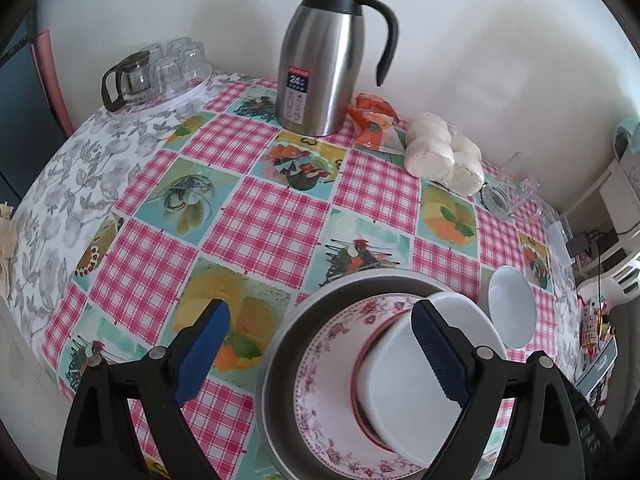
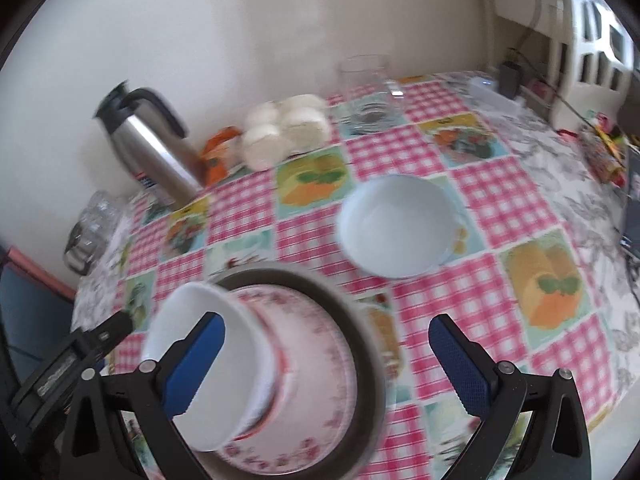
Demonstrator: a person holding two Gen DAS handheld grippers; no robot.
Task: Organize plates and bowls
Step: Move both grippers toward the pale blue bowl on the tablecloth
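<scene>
One checked tablecloth (image 1: 256, 216), steel flask (image 1: 320, 64) by white wall (image 1: 480, 40)

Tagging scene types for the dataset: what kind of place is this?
Likely a home dining table: a patterned oilcloth, a steel thermos jug, bagged steamed buns, and stacked plates with a white bowl nearby.

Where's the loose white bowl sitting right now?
The white bowl sits alone on the checked tablecloth, centre of the right wrist view, just right of the stacked dishes and in front of the glass jar.
</scene>
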